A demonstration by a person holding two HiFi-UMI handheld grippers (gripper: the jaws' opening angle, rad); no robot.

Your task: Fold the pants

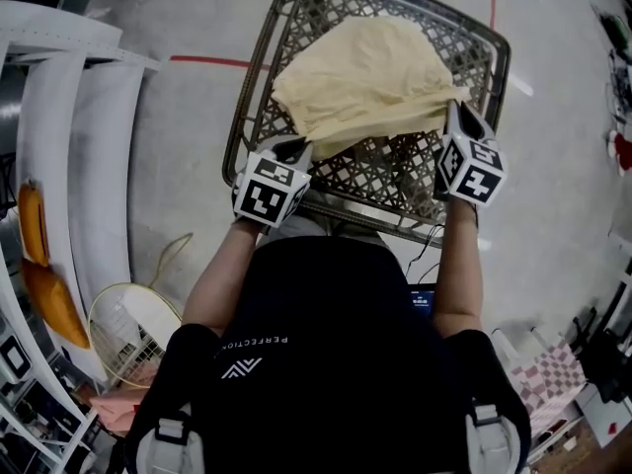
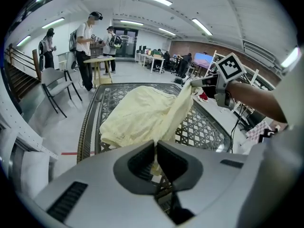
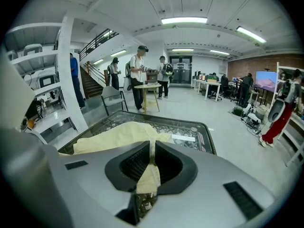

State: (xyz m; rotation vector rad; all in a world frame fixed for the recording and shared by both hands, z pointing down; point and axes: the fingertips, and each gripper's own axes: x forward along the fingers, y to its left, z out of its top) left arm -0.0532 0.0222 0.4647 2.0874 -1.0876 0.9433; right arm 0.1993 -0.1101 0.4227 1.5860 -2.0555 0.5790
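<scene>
Pale yellow pants [image 1: 363, 77] lie bunched on a lattice-topped glass table [image 1: 259, 97], their near edge lifted off it. My left gripper [image 1: 296, 148] is shut on the left corner of that edge; the cloth [image 2: 142, 115] runs down between its jaws [image 2: 155, 152]. My right gripper [image 1: 456, 107] is shut on the right corner, and yellow fabric [image 3: 121, 136] is pinched in its jaws [image 3: 151, 151] with a flap hanging below. In the left gripper view the right gripper [image 2: 199, 82] holds a taut fold of pants above the table.
White curved shelving [image 1: 59, 156] stands at the left with orange items. A wire basket [image 1: 123, 334] sits on the floor near my left side. Several people stand by a small table [image 3: 146, 87] and chairs behind the glass table. Desks and cables lie to the right.
</scene>
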